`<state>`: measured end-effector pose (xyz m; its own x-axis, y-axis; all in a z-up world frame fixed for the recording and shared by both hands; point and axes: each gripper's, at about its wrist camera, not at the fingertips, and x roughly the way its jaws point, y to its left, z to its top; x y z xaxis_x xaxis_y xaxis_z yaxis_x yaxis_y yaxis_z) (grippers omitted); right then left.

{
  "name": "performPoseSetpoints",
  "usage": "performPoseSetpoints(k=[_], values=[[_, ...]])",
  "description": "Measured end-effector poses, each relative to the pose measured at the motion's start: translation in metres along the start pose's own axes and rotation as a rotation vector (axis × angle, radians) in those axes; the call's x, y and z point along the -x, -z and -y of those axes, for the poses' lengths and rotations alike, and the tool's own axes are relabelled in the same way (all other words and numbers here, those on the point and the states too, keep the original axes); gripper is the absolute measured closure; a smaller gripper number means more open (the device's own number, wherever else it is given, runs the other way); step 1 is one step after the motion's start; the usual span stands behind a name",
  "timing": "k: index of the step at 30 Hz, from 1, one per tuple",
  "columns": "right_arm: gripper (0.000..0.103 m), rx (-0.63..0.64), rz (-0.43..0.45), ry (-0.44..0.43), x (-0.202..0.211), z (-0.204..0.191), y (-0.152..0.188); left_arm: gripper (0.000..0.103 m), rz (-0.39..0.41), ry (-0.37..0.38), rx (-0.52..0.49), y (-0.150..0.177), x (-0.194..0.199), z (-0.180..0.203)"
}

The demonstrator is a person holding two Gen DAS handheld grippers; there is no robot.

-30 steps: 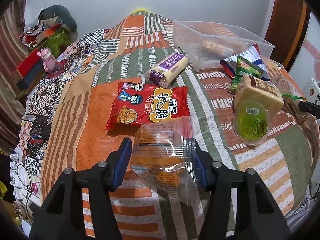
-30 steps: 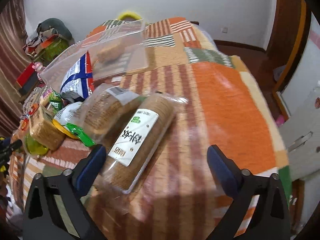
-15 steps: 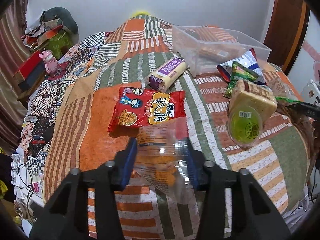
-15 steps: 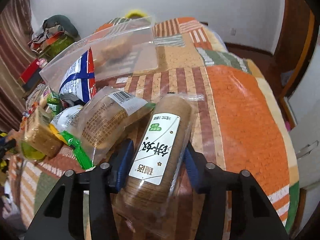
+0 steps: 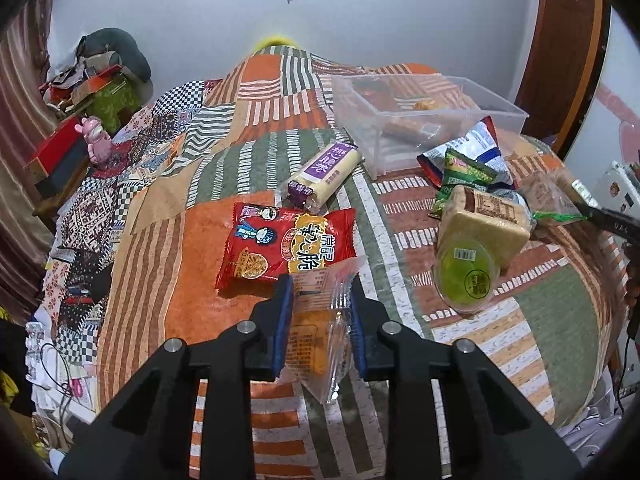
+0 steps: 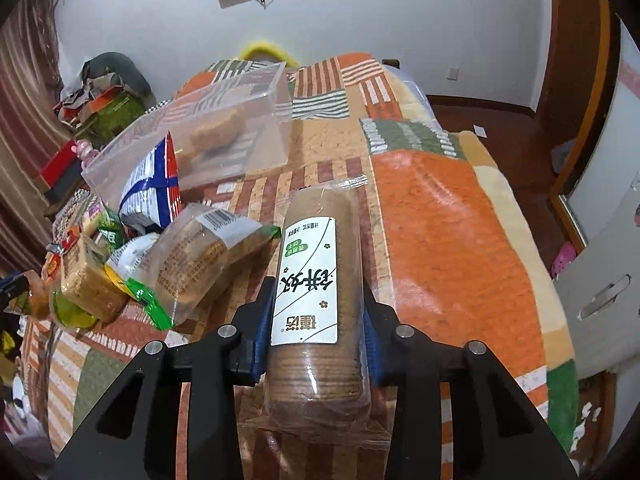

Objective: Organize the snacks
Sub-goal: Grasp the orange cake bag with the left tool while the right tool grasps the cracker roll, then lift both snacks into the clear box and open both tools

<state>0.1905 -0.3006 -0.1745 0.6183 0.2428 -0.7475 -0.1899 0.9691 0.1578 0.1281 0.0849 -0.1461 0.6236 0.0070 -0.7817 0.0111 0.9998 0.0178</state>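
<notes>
Biscuits stacked in a long brown roll under clear wrap with a white label [image 6: 316, 304] sit pinched between the closing blue pads of the right gripper [image 6: 318, 320], above the patchwork-covered bed [image 6: 440, 240]. The left gripper [image 5: 318, 320], also closing, squeezes a crinkled clear packet of orange cake [image 5: 316, 332], just before a red snack bag [image 5: 286, 246]. A clear plastic bin [image 5: 424, 120] stands farther back.

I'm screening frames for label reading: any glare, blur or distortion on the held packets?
Left wrist view: sharp, but the crinkled clear-wrapped orange snack packet shows glare streaks; fisheye bends the clear plastic storage bin. Right wrist view: the brown biscuit roll's white label is crisp and readable, with mild sheen at the wrapper's near end.
</notes>
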Motion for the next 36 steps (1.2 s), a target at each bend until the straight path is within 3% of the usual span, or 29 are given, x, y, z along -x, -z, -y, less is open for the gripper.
performPoseSetpoints(k=[2,4,5,6,13,15,17,20,22,30,36], values=[[0.069,0.004,0.006,-0.004,0.001,0.000,-0.002,0.071,-0.029,0.005,0.007,-0.001,-0.003,-0.001],[0.069,0.009,0.007,-0.009,0.002,-0.004,-0.001,0.046,-0.057,0.032,0.018,0.001,-0.006,-0.004],[0.069,0.010,0.006,-0.011,0.001,-0.005,-0.001,0.024,-0.068,0.031,0.024,0.003,-0.009,-0.005],[0.069,0.010,0.004,-0.015,0.000,-0.005,-0.002,0.016,-0.073,0.032,0.027,0.006,-0.011,-0.007],[0.069,0.001,-0.010,-0.033,-0.004,-0.005,-0.001,0.016,-0.191,0.065,0.047,0.031,-0.048,-0.009],[0.069,-0.003,-0.011,-0.033,-0.005,-0.004,-0.001,0.016,-0.189,0.065,0.059,0.034,-0.054,-0.008],[0.069,-0.006,-0.014,-0.029,-0.005,-0.003,0.000,0.016,-0.170,0.069,0.083,0.034,-0.056,-0.009],[0.069,-0.008,-0.015,-0.032,-0.005,-0.002,0.000,0.040,-0.151,0.097,0.102,0.032,-0.057,-0.012],[0.069,-0.006,-0.010,-0.033,-0.003,-0.002,0.000,0.045,-0.139,0.058,0.093,0.031,-0.057,-0.012],[0.069,0.022,0.050,-0.042,0.013,-0.009,-0.011,0.047,-0.050,0.038,0.092,0.020,-0.022,-0.016],[0.069,0.046,0.107,-0.053,0.022,-0.019,-0.031,0.047,0.052,0.061,0.074,-0.012,0.008,-0.010]])
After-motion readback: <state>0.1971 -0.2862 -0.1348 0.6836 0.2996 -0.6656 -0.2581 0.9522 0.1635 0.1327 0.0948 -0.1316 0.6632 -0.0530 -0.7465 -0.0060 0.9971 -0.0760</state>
